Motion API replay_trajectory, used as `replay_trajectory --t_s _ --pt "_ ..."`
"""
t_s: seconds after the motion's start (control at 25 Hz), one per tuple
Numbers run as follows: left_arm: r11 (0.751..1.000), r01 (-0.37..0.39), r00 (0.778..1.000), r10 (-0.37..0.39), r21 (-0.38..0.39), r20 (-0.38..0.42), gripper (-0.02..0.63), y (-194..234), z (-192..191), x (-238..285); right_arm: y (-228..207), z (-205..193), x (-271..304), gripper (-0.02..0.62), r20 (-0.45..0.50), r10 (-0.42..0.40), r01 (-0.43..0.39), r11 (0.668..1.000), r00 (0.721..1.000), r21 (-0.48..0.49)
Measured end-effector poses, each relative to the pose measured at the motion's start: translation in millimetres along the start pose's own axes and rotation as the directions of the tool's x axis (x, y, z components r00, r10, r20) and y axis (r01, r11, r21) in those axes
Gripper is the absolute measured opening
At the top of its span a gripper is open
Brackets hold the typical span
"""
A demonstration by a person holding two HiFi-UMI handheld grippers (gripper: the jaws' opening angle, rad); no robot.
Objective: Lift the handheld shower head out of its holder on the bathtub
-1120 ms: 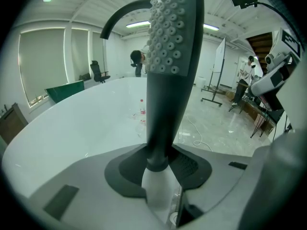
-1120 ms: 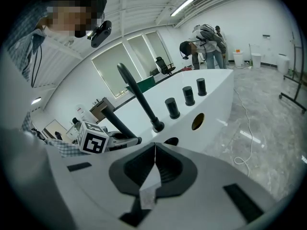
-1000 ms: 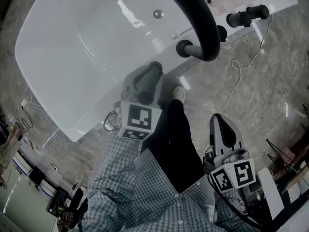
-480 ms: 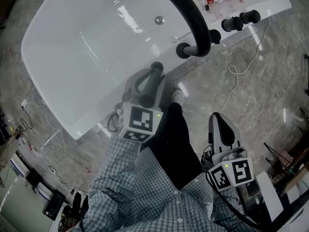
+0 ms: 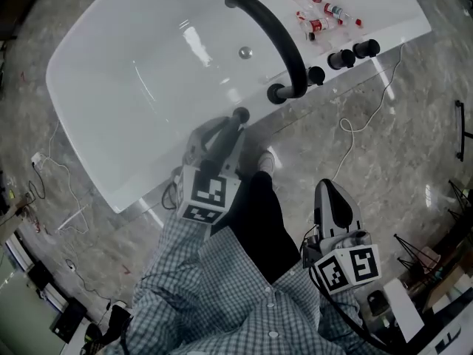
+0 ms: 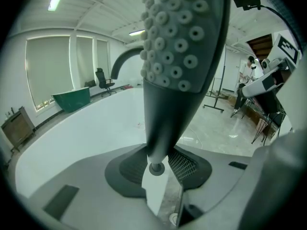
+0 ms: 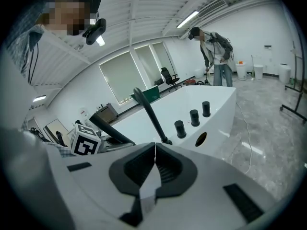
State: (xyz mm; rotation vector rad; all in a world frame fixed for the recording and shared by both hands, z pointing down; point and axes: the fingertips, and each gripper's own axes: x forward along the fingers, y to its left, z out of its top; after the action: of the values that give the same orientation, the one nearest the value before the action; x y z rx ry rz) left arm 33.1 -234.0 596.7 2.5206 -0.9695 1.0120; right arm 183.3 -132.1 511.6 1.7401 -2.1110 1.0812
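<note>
Showerhead (image 6: 178,80) pinched by left gripper (image 6: 160,170), nozzles (image 6: 175,30) in its view only, right gripper (image 7: 154,150) closed

1. Shirt (image 5: 222,302): grey-blue check, buttoned front.
2. Trousers (image 5: 262,228): black. Shoe (image 5: 267,160): pale.
3. Left gripper (image 5: 218,135), right gripper (image 5: 330,192): grey shells, black ribbed pads (image 7: 170,169).
4. Cubes (image 5: 205,193): white, black square markers.
5. Black cable (image 5: 336,313) below right cube.

Small red-capped bottles (image 5: 319,15) lay near three black knobs (image 5: 341,59). A white cable (image 5: 344,124) trailed across the marble floor (image 5: 414,139).
</note>
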Motion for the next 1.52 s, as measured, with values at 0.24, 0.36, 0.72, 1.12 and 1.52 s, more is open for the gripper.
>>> replay_trajectory --t_s 0.24,0.36,0.72,1.12,1.52 --pt "1.000 -0.024 0.999 0.025 -0.003 0.027 0.126 4 31 -28 14 28 -12 0.017 0.035 0.021 -0.020 0.999 0.999 -0.030" --pt "0.999 -0.037 0.999 0.037 -0.007 0.036 0.124 8 45 -43 20 44 -17 0.017 0.058 0.022 -0.019 0.999 0.998 -0.042" --pt "0.999 -0.038 0.996 0.039 -0.025 0.079 0.126 9 80 -97 31 74 -41 0.017 0.116 0.006 0.003 0.997 0.993 -0.073" --pt "0.991 -0.051 0.984 0.071 -0.127 0.164 0.126 35 120 -160 65 110 -47 0.017 0.157 0.010 0.009 0.993 0.988 -0.115" --pt "0.991 -0.070 0.964 0.096 -0.112 0.248 0.124 56 169 -207 89 167 -55 0.017 0.250 0.025 0.019 0.985 0.968 -0.172"
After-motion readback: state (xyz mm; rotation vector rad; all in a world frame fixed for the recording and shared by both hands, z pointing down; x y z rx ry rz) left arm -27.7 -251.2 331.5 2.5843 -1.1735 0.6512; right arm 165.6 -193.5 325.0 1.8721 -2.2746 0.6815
